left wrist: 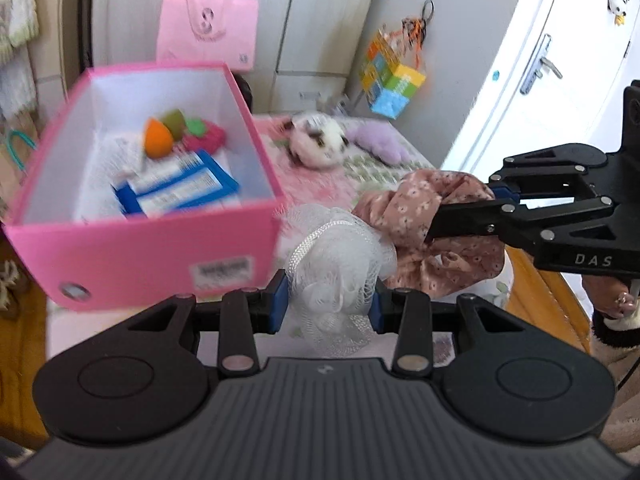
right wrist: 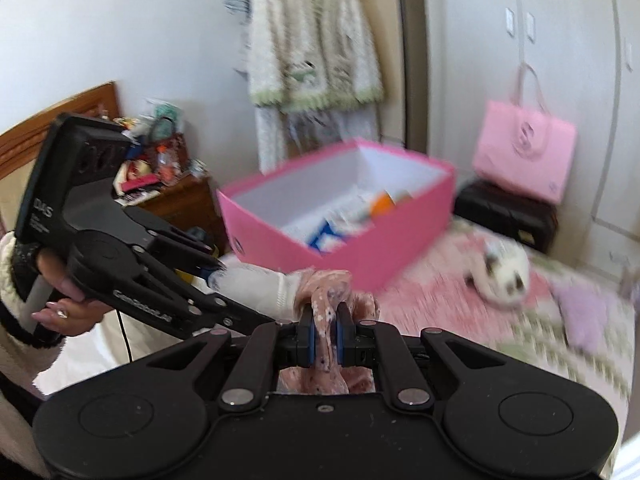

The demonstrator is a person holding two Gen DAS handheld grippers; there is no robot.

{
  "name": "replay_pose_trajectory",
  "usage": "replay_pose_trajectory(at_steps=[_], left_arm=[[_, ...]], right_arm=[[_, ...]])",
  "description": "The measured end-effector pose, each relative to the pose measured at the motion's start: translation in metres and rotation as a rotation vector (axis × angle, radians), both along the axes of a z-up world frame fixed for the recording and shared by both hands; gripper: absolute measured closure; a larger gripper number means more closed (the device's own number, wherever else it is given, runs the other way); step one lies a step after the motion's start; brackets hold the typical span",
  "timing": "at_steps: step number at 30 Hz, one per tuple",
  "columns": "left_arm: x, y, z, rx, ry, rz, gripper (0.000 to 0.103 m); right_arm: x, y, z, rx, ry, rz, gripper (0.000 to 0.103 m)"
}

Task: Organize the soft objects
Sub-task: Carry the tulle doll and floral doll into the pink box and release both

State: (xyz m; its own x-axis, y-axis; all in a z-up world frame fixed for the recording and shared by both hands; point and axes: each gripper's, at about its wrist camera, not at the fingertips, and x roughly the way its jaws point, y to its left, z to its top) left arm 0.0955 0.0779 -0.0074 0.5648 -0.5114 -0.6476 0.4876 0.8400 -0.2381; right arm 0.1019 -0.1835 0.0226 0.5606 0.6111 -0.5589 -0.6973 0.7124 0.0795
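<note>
My left gripper [left wrist: 330,304] is shut on a white mesh bath pouf [left wrist: 340,256], held just right of the pink box [left wrist: 160,256]. My right gripper [right wrist: 324,332] is shut on a pink floral scrunchie [right wrist: 332,292]; in the left wrist view that gripper [left wrist: 460,216] and the scrunchie [left wrist: 424,216] sit just right of the pouf. The open pink box [right wrist: 384,256] holds orange and green makeup sponges [left wrist: 164,132], a red soft item [left wrist: 208,136] and blue-white packets [left wrist: 180,192]. A white plush toy [left wrist: 320,140] and a purple soft item [left wrist: 380,140] lie on the bed.
A floral pink bedspread [right wrist: 440,280] lies under everything. A pink tote bag [right wrist: 524,152] hangs by the wardrobe above a black case [right wrist: 504,212]. A cluttered wooden nightstand [right wrist: 176,196] stands at left. A colourful bag [left wrist: 392,76] hangs on the wall near the white door [left wrist: 540,80].
</note>
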Motion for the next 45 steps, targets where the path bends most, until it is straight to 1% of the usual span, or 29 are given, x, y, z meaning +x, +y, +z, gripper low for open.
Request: replay_pose_trajectory(at_steps=[2,4,7,11,14,16,21,24,26,29,33,36,39,41,42,43,44,45], left_arm=[[0.002,0.008,0.011,0.005,-0.039,0.017,0.065],[0.005,0.016,0.020,0.004,-0.070,0.033,0.065],[0.015,0.025,0.034,-0.007,-0.101,0.051,0.065],[0.029,0.036,0.050,-0.001,-0.169,0.090,0.065],[0.043,0.045,0.057,0.006,-0.195,0.118,0.065],[0.055,0.050,0.057,0.013,-0.202,0.148,0.065],[0.093,0.060,0.043,0.071,-0.210,0.256,0.065],[0.118,0.065,0.029,0.100,-0.174,0.309,0.065],[0.136,0.068,0.020,0.118,-0.139,0.330,0.065],[0.152,0.071,0.010,0.148,-0.113,0.345,0.065],[0.164,0.069,0.003,0.179,-0.115,0.352,0.064],[0.170,0.071,-0.001,0.181,-0.100,0.342,0.063],[0.173,0.071,-0.002,0.191,-0.085,0.332,0.062],[0.175,0.070,-0.001,0.200,-0.076,0.332,0.058],[0.175,0.070,-0.001,0.207,-0.072,0.333,0.052],[0.174,0.070,0.001,0.210,-0.073,0.329,0.049],[0.173,0.070,0.002,0.216,-0.073,0.325,0.047],[0.172,0.069,0.005,0.225,-0.070,0.323,0.042]], right_arm=[[0.006,0.011,0.008,0.009,-0.023,0.016,0.092],[0.016,0.022,0.016,0.028,-0.026,0.033,0.092],[0.031,0.036,0.027,0.040,-0.053,0.042,0.092],[0.054,0.051,0.042,0.069,-0.081,0.049,0.092],[0.071,0.062,0.048,0.088,-0.108,0.056,0.092],[0.085,0.068,0.048,0.112,-0.105,0.064,0.092],[0.122,0.084,0.031,0.120,-0.100,0.036,0.092],[0.147,0.092,0.016,0.091,-0.108,-0.003,0.092],[0.161,0.095,0.009,0.082,-0.103,-0.008,0.092],[0.184,0.097,-0.002,0.086,-0.079,-0.018,0.092],[0.205,0.099,-0.015,0.089,-0.032,-0.006,0.092],[0.214,0.106,-0.028,0.052,0.008,0.018,0.092],[0.220,0.113,-0.036,0.025,0.041,0.013,0.092],[0.222,0.116,-0.040,0.005,0.065,0.021,0.087],[0.221,0.117,-0.040,-0.011,0.067,0.022,0.082],[0.218,0.117,-0.039,-0.020,0.060,0.026,0.068],[0.215,0.116,-0.036,-0.020,0.048,0.025,0.058],[0.211,0.114,-0.033,-0.021,0.037,0.022,0.055]])
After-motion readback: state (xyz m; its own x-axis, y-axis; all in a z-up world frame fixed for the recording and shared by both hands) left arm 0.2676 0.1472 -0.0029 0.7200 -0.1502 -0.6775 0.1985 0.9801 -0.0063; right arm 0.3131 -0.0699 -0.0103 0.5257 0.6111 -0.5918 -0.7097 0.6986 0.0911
